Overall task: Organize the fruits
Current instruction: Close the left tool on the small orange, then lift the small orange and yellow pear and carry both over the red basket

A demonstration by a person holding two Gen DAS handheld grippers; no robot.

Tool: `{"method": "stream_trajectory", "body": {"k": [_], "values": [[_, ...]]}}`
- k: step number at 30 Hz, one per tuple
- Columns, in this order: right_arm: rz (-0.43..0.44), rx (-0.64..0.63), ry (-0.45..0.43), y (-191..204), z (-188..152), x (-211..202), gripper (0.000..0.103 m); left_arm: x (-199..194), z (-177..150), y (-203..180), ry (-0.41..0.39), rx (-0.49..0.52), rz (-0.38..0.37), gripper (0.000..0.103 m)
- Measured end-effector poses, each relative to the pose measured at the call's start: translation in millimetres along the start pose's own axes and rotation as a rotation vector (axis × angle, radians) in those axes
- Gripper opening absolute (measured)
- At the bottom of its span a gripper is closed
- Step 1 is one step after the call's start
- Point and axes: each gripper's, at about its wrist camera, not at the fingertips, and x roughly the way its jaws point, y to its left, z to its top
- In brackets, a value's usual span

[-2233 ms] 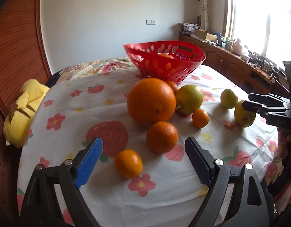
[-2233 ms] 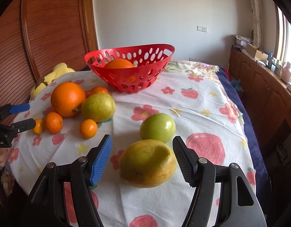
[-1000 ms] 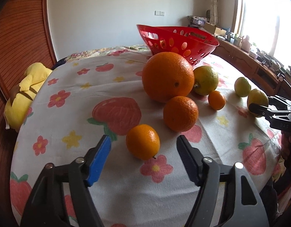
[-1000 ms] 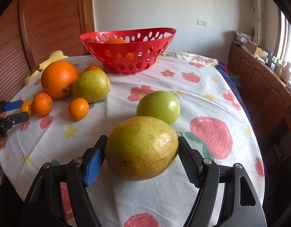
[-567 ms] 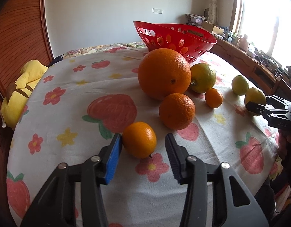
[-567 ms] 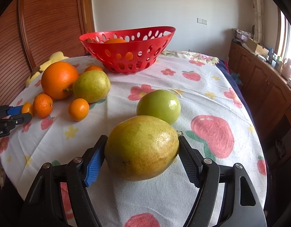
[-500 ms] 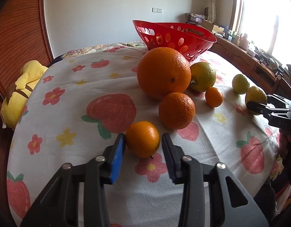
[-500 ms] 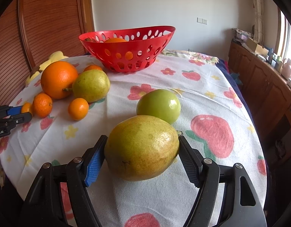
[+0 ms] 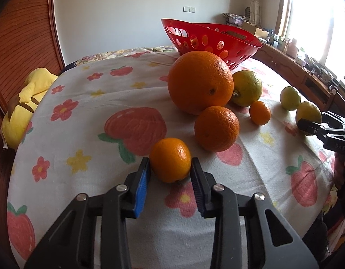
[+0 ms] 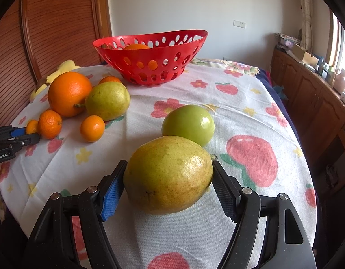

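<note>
My left gripper [image 9: 170, 174] is shut on a small mandarin [image 9: 170, 159] that rests on the flowered tablecloth [image 9: 82, 123]. My right gripper [image 10: 169, 179] is shut on a yellow-green pear [image 10: 169, 174], also low on the cloth. A red perforated basket [image 10: 152, 56] stands at the back with an orange [image 10: 136, 46] inside; it also shows in the left wrist view [image 9: 208, 38]. A green apple [image 10: 188, 124] sits just behind the held pear.
Loose on the cloth are a big orange [image 9: 200, 81], a mid-size orange [image 9: 216, 128], a second pear [image 10: 107, 100] and a small mandarin [image 10: 92, 128]. A yellow plush toy [image 9: 26, 103] lies at the table's left edge. Wooden cabinets [image 10: 311, 94] line the right wall.
My left gripper moved down over the small mandarin and closed on it. My right gripper closed on the pear about a second ago and has held still since.
</note>
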Motion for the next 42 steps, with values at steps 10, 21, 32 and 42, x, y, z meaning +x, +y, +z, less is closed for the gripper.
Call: {"method": "stream_trajectory", "body": {"k": [10, 21, 32, 42], "values": [[-0.005, -0.009, 0.007, 1.1, -0.2, 1.3, 0.076, -19.6, 6.7, -5.8, -0.061, -0.004, -0.032, 0.033], [0.006, -0.044, 0.003, 4.4, 0.2, -2.4, 0.074, -37.2, 28.6, -26.3, -0.117, 0.045, -0.071, 0.033], [0.049, -0.077, -0.056, 2.8, 31.4, -28.1, 0.074, -43.5, 56.7, -38.8, -0.165, 0.072, -0.105, 0.033], [0.077, -0.139, -0.125, 15.1, 75.6, -35.3, 0.074, -45.8, 83.6, -37.9, -0.197, 0.074, -0.116, 0.033]]}}
